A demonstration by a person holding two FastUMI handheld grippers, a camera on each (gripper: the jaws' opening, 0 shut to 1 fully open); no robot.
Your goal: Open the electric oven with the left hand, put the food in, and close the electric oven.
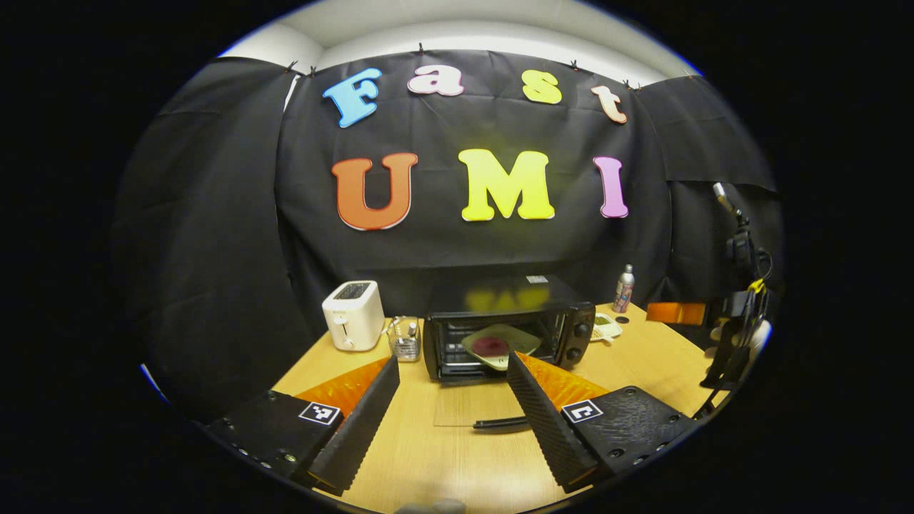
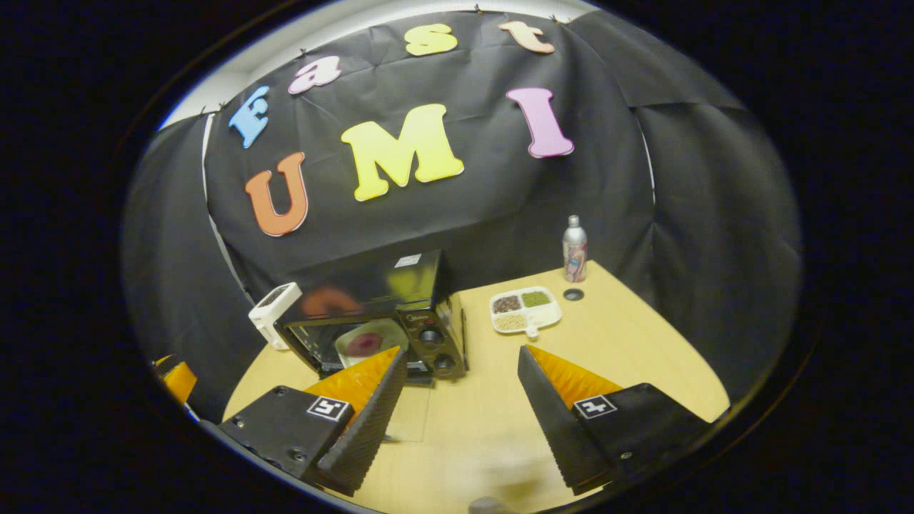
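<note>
Spread fingers (image 1: pixel 371 410); oven (image 1: pixel 510 325) open; plate (image 1: pixel 500 344) inside

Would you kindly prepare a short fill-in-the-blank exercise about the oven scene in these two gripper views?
1. The door of the electric oven is folded down, so the oven is ____.
2. The plate of food sits ____ the oven.
3. The white toaster stands on the ____ beside the oven.
4. The left gripper has its jaws ____, holding nothing.

Missing words: open; inside; table; open
</note>
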